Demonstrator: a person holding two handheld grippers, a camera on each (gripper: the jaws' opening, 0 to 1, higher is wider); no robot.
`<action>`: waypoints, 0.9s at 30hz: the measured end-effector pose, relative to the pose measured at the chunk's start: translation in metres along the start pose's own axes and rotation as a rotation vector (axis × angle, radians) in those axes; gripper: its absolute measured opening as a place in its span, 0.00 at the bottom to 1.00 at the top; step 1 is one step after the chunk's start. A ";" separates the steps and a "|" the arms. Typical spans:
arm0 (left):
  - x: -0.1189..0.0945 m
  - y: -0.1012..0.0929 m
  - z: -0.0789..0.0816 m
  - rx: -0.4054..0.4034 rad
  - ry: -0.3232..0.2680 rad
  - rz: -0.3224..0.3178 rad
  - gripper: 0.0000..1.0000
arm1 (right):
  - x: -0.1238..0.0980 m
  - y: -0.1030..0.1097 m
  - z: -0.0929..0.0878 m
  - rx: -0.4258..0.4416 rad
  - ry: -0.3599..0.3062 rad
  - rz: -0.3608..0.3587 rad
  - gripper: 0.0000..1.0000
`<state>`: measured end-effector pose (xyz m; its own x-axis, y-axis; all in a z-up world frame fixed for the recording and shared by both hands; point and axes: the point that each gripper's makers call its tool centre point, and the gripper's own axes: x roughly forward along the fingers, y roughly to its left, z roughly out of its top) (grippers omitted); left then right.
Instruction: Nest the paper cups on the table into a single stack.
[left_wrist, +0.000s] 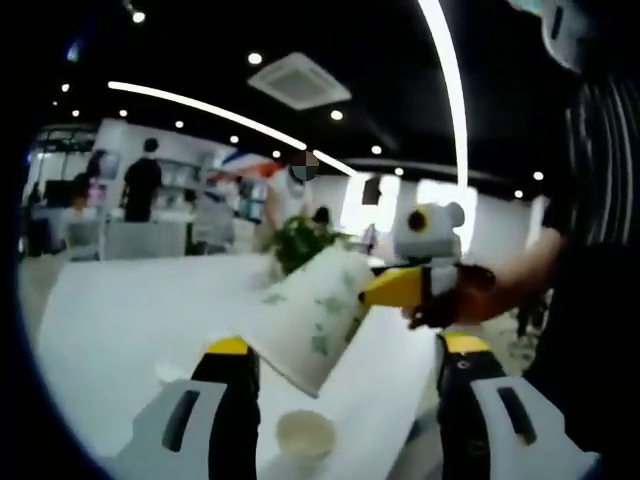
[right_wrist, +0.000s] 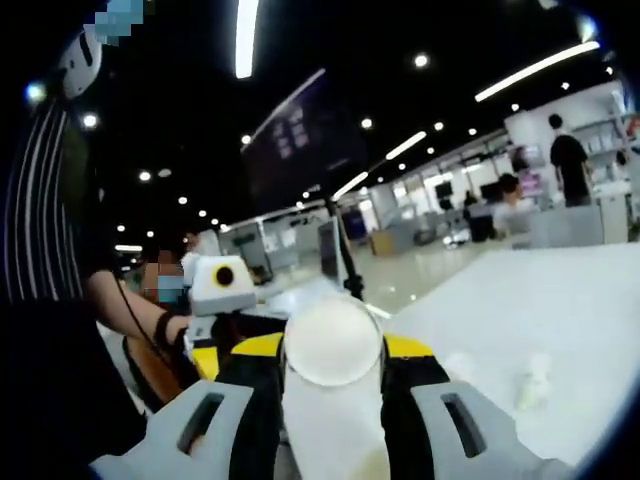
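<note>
My right gripper (right_wrist: 333, 352) is shut on a stack of white paper cups (right_wrist: 333, 342), whose round base faces the camera between the yellow-tipped jaws. In the left gripper view that stack (left_wrist: 310, 310), printed with green leaves, hangs tilted over the white table (left_wrist: 130, 320). The right gripper (left_wrist: 378, 290) holds its upper end, coming in from the right. My left gripper (left_wrist: 345, 348) stands open, its jaws wide on either side of the stack's lower end. A single small cup (left_wrist: 305, 435) stands upright on the table below. The left gripper (right_wrist: 208, 345) appears at the left of the right gripper view.
A pale cup-like object (right_wrist: 530, 382) lies on the table (right_wrist: 560, 310) to the right. The person's striped sleeve (left_wrist: 600, 200) and hand (left_wrist: 480, 295) are close on the right. A green plant (left_wrist: 300, 240) stands behind the table. People stand far back in the room.
</note>
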<state>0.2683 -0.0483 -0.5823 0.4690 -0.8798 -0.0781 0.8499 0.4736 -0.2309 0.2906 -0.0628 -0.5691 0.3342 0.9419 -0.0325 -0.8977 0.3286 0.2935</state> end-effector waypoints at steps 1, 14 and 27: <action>0.000 0.000 0.000 -0.002 0.000 -0.001 0.66 | 0.000 0.000 -0.002 0.000 0.007 0.001 0.34; -0.007 -0.001 0.004 -0.014 -0.007 -0.015 0.51 | -0.006 0.004 -0.021 0.028 0.041 0.041 0.34; -0.012 0.001 0.009 -0.040 -0.016 -0.016 0.36 | -0.005 0.006 -0.029 0.031 0.067 0.079 0.33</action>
<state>0.2659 -0.0371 -0.5725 0.4594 -0.8863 -0.0587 0.8471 0.4571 -0.2710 0.2754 -0.0634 -0.5949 0.2419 0.9676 -0.0720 -0.9107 0.2520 0.3273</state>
